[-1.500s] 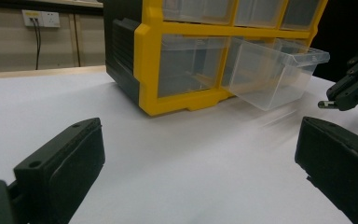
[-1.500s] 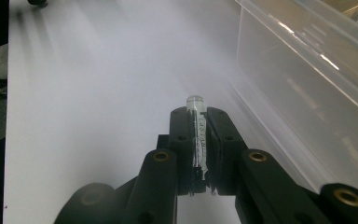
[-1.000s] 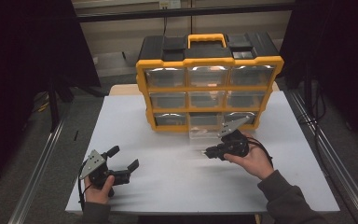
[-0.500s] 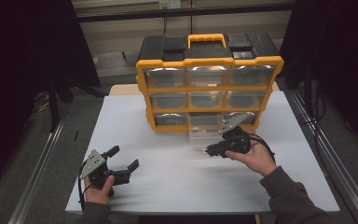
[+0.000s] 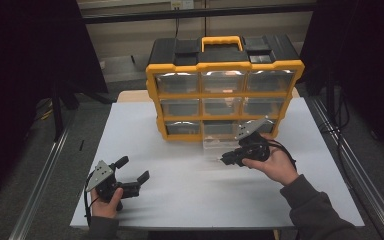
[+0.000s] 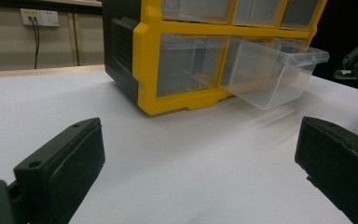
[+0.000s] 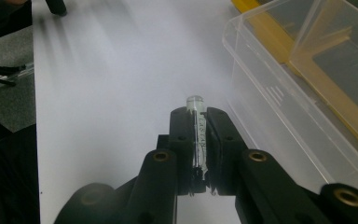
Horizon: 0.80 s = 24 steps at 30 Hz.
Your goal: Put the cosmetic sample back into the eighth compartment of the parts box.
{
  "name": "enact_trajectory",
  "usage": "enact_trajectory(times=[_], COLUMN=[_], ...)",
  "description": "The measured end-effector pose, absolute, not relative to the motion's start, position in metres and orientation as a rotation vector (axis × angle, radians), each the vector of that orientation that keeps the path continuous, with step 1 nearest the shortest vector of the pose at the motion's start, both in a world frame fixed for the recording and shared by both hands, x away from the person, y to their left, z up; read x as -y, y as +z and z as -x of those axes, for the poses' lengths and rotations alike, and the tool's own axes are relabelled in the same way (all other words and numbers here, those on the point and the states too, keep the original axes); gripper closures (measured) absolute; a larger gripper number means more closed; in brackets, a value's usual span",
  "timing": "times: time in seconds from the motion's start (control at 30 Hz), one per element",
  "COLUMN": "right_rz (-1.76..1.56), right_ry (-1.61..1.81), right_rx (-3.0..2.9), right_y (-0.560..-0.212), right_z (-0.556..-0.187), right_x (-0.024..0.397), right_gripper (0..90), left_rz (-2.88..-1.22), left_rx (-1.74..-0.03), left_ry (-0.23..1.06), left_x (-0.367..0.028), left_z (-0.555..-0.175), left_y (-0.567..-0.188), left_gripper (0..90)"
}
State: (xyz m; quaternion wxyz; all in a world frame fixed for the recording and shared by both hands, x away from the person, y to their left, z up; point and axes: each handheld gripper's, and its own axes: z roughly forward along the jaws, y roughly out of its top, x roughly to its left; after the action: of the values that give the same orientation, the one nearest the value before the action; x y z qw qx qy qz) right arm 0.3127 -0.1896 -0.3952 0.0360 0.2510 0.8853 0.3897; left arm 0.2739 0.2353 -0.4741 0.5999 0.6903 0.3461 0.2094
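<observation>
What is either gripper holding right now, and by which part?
Right gripper clamps a small clear glass vial along its body, tip protruding. Left gripper is open, empty.

High view looks down; both claw views, low and close, share the drawer cabinet.

Clear tube: lower end hidden between the right gripper pads; printed lettering illegible.

The right hand-held gripper, clamped on the clear tube, has edged slightly toward the pulled-out drawer.
</observation>
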Motion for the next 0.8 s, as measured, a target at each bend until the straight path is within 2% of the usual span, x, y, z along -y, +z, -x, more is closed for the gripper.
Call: enact_trajectory(times=[0.8], right_rz=[-0.747], right_ry=[1.197], right_rx=[-2.713], right_y=[-0.374], right_z=[-0.317], right_x=[0.190], right_gripper=[81.5], left_rz=[-1.601], left_rx=[-0.803], left_ry=[0.484], left_x=[-0.235], left_z=[-0.274], left_y=[-0.474], left_gripper=[1.6])
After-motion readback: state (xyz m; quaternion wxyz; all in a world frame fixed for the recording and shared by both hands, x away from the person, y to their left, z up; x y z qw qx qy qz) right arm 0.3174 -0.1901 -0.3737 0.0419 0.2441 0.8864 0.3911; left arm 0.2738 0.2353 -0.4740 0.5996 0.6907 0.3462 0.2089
